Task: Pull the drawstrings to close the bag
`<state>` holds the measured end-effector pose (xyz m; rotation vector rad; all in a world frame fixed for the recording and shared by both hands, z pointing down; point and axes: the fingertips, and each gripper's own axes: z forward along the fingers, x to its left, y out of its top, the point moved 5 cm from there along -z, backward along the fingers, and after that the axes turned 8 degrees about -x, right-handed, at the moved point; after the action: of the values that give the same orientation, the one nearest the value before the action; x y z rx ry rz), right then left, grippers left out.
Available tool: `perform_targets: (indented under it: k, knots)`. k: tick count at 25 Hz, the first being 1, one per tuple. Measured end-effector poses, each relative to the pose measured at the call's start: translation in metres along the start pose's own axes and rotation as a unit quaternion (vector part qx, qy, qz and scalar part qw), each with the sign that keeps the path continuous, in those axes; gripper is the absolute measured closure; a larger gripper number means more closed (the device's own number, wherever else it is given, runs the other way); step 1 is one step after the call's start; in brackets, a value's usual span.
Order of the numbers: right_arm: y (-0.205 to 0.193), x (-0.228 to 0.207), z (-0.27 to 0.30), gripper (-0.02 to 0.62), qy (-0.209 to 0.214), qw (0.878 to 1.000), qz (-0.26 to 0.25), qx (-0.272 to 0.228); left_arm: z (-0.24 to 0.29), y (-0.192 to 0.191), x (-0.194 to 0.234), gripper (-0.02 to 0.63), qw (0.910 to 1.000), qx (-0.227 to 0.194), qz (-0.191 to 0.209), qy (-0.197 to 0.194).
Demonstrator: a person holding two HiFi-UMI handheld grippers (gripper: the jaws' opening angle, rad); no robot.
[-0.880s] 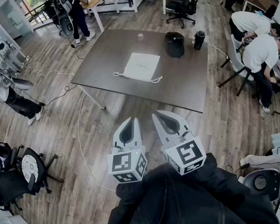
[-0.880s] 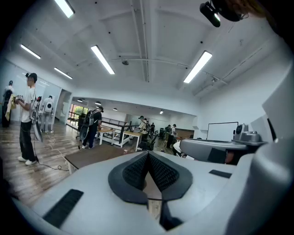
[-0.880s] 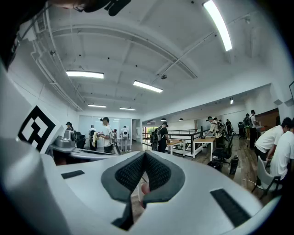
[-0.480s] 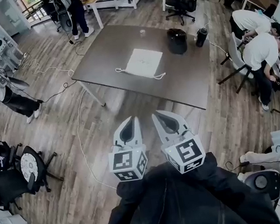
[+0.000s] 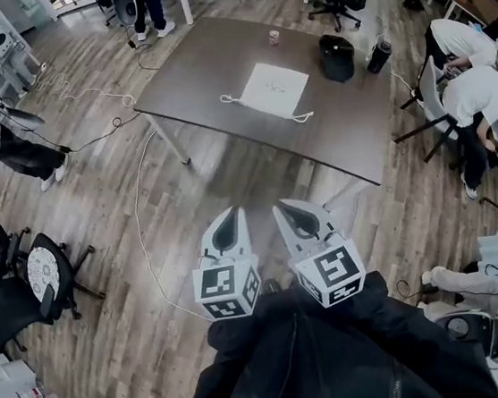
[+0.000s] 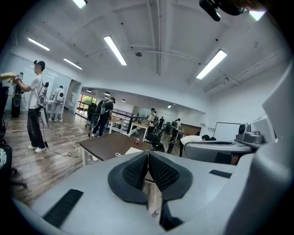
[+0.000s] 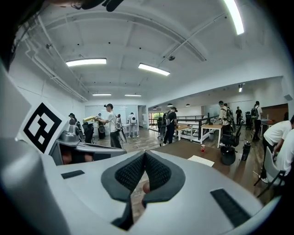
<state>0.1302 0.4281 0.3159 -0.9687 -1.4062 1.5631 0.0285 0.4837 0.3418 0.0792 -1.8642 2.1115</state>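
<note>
Over the last second the bench slides up and to the right in the head view and now sits a little farther toward the top of it. The left tool and right tool keep the same spot low in the view, side by side, well short of the bench's near edge and over bare wood floor. That looks like the person turning or shifting their stance, not reaching, so the task itself has not begun. Each tool's own view shows its ribbed pads pressed together with nothing between them, so both are closed and empty. The bag lies flat and untouched near the middle of the bench, pale against the dark top. Its drawstrings trail loose off two corners, one loop toward the bench's near edge and one toward its left end. A black bin and a bottle stand toward the bench's right end, and a small cup stands by its far edge, all apart from the bag. I judge that the person must next close the gap to the bench and open both tools before either cord can be taken, ideally one in each.
</note>
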Motion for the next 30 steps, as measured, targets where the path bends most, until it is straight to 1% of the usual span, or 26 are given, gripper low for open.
perform_targets:
  k: [3, 5, 8, 13, 17, 21, 23, 26, 30]
  knots:
    - [-0.005, 0.004, 0.016, 0.572, 0.006, 1.000, -0.001, 0.004, 0.003, -0.003, 0.017, 0.572, 1.0000, 0.003, -0.009, -0.002]
    - [-0.003, 0.001, 0.026, 0.572, 0.003, 1.000, 0.002, 0.004, 0.008, 0.000, 0.024, 0.572, 0.9998, 0.003, -0.016, -0.005]
    - [-0.003, -0.016, 0.041, 0.573, -0.009, 1.000, 0.008, 0.005, 0.024, 0.001, 0.031, 0.572, 0.9998, 0.007, -0.018, -0.007]
    - [-0.019, -0.052, 0.073, 0.572, -0.016, 1.000, 0.011, 0.023, 0.067, -0.007, 0.043, 0.572, 0.9995, 0.028, -0.013, -0.005]
    - [-0.022, -0.095, 0.113, 0.573, -0.011, 1.000, 0.018, 0.017, 0.121, -0.006, 0.052, 0.572, 0.9993, 0.035, -0.002, -0.012]
    - [-0.013, -0.132, 0.164, 0.573, 0.035, 0.999, 0.034, -0.007, 0.186, 0.002, 0.064, 0.572, 0.9988, 0.037, 0.000, -0.031]
    - [-0.008, -0.156, 0.192, 0.572, 0.045, 0.998, 0.033, -0.002, 0.226, 0.008, 0.068, 0.572, 0.9984, 0.042, -0.003, -0.037]
    - [-0.007, -0.199, 0.227, 0.572, 0.049, 0.998, 0.034, 0.014, 0.286, 0.017, 0.069, 0.572, 0.9978, 0.051, -0.003, -0.042]
    - [-0.013, -0.260, 0.259, 0.572, 0.058, 0.997, 0.046, 0.036, 0.355, 0.021, 0.064, 0.572, 0.9965, 0.068, -0.004, -0.049]
